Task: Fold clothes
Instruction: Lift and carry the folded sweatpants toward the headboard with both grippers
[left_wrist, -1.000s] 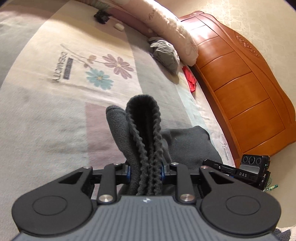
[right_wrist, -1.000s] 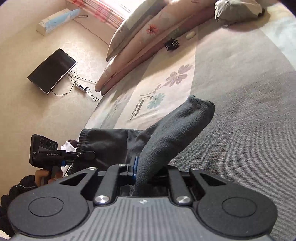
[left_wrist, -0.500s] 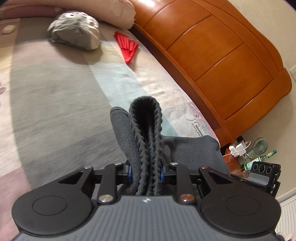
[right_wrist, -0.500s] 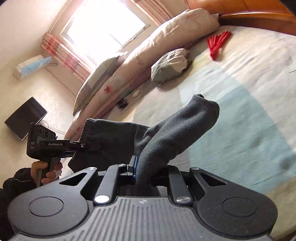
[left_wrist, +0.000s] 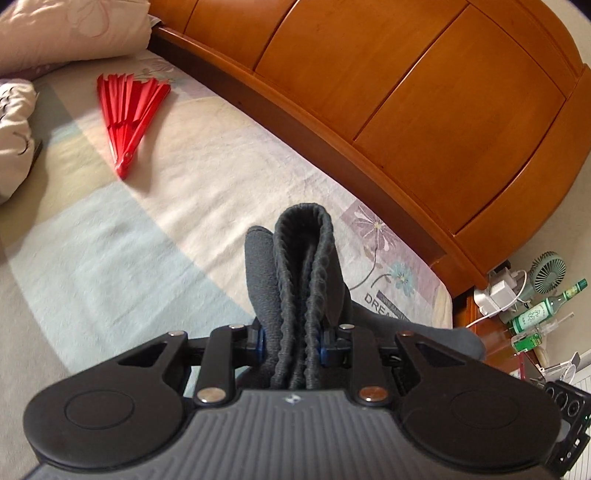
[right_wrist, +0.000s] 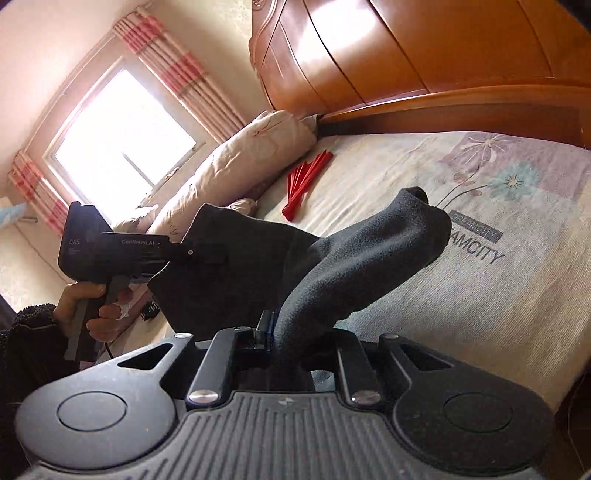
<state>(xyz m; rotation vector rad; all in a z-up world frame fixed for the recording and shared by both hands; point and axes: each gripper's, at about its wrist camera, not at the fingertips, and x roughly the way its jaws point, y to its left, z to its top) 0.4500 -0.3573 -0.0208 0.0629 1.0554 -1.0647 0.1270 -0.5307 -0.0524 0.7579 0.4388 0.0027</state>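
Dark grey fleece garment (left_wrist: 306, 280) with a ribbed knit hem, bunched upright in the lower middle of the left wrist frame, hem folded into a narrow loop. Clamped there by the left claw (left_wrist: 291, 341), jaws pressed on either side of the ribbed folds. Same dark grey fleece garment (right_wrist: 354, 266) in the middle of the right wrist frame, one rounded end jutting toward the upper right, the rest stretched leftward as a taut sheet. Pinched at its base by the right claw (right_wrist: 295, 339), jaws closed on the cloth. At the left of that frame, left claw (right_wrist: 207, 254) seen from outside, biting the far edge of the sheet, gripped by a bare hand (right_wrist: 92, 306) emerging from a dark fuzzy sleeve (right_wrist: 29, 332). Garment held above a bed with a pale blanket (left_wrist: 129, 240) printed with flowers and lettering, in bands of cream, light blue and grey.

Further out on the blanket, folded red fan (left_wrist: 129, 107) in the upper left of the left wrist frame, lying flat, well apart from the garment. Cream pillow (left_wrist: 74, 29) beyond it at the top left edge. Curved orange-brown wooden headboard (left_wrist: 406, 92) across the upper right. Green glass bottle (left_wrist: 543, 306) and small green fan (left_wrist: 548, 271) at the right edge beside the bed. Bright window (right_wrist: 122, 144) with pink-striped curtains in the upper left of the right wrist frame.
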